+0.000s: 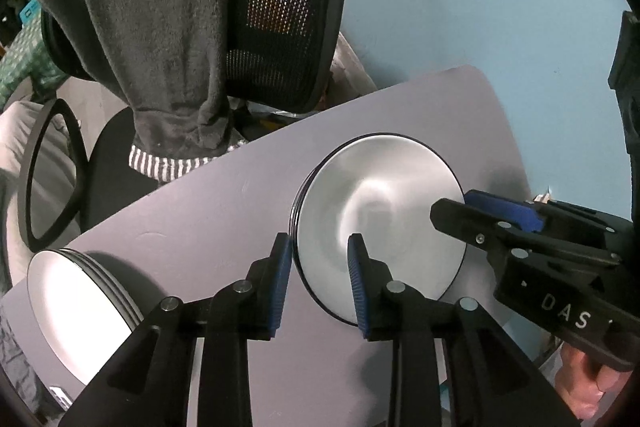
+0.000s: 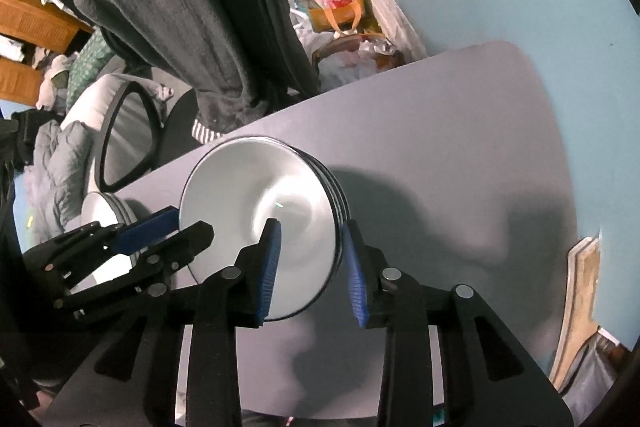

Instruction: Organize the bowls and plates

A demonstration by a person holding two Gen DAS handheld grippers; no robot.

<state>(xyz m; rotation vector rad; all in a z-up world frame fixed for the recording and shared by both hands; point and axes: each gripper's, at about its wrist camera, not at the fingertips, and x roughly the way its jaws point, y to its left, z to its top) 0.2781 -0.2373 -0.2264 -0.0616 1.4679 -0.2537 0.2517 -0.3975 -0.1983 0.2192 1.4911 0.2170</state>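
On the grey table (image 1: 208, 211), both grippers, left (image 1: 320, 259) and right (image 2: 310, 247), straddle opposite rims of the plate stack (image 1: 380, 211), jaws parted, not clamping; bare tabletop surrounds it.

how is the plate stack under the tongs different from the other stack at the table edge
The near stack sits mid-table, with the left tongs and right tongs straddling its opposite rims; the far stack lies at the table's edge, untouched. The near stack's top looks grey and shaded, the far one's brighter white. Both hold several round dark-rimmed plates.
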